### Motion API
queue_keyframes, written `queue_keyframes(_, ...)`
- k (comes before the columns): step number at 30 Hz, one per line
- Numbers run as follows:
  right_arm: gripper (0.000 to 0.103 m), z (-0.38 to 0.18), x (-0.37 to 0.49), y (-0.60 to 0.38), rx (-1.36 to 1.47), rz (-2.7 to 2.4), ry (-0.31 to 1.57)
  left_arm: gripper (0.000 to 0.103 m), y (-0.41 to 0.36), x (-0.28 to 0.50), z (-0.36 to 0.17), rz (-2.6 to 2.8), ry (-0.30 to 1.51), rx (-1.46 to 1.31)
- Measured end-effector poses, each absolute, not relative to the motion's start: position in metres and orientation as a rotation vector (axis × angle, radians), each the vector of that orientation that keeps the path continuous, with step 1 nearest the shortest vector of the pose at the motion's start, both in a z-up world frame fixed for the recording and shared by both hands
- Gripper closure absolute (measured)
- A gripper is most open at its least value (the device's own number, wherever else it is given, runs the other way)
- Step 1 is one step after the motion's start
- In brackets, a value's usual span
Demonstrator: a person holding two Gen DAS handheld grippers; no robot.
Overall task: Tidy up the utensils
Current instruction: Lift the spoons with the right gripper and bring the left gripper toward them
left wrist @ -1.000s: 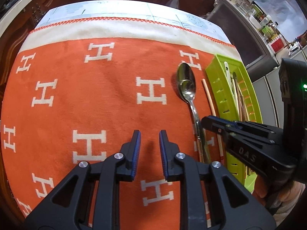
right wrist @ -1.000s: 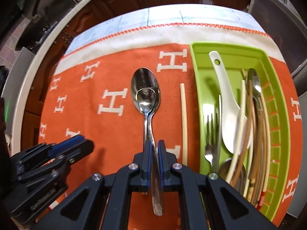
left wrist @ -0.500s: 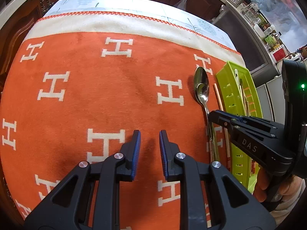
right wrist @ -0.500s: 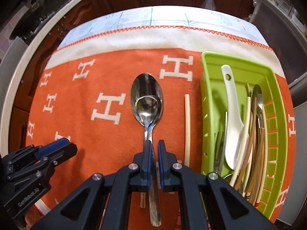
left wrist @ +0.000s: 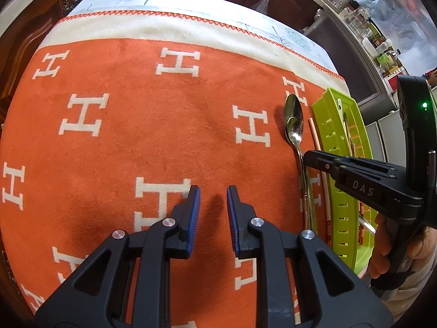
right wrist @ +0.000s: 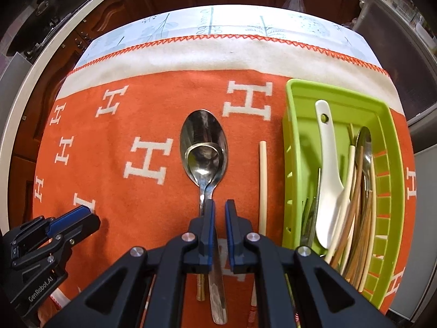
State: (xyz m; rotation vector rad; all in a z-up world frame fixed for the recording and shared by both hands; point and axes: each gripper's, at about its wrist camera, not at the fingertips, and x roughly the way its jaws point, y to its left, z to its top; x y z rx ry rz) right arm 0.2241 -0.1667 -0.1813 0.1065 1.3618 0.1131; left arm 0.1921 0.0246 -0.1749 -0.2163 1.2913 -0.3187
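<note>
Two metal spoons lie nested on the orange cloth, the small spoon cupped in the bowl of the large spoon. Their handles run back under the right gripper. Its fingers are all but clenched, leaving a slim gap with only cloth visible in it. The spoon necks vanish behind the left-hand finger, not between the pads, so I judge that nothing is firmly pinched.

That offset is the main hazard. If the fingers squeeze or lift from here, they may close on air, or one tip may press down on the handles and skid the spoons sideways across the cloth.

Even with a clean pinch, the stacked handles are smooth metal. The small spoon could slide off the large one, or the pair could swing bowl-down from a grip so far back along the handles.

A pale chopstick lies just beside the spoons, between them and the green tray, and a sideways drag would likely knock it. The tray is already crowded with a white ceramic spoon, chopsticks and other cutlery, so a careless drop could land across the rim or bounce out.

The left gripper hangs over bare cloth well apart from the spoons, its fingers released and empty, so it offers no steadying support.
</note>
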Motion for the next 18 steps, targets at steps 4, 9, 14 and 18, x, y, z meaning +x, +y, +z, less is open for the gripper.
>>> queue_keyframes(4,0.094,-0.183,0.222,-0.164,0.149,0.167,1.378,0.086,0.022,0.192,-0.176,-0.331,1.289,-0.215)
queue_keyframes(9,0.094,-0.186,0.219,-0.153,0.193,0.233,1.390,0.086,0.023,0.190,-0.176,-0.339,1.287,-0.213)
queue_keyframes(14,0.094,-0.191,0.211,-0.143,0.262,0.304,1.414,0.086,0.027,0.186,-0.175,-0.342,1.286,-0.217)
queue_keyframes(18,0.094,-0.195,0.200,-0.133,0.296,0.363,1.426,0.086,0.033,0.180,-0.177,-0.354,1.290,-0.231)
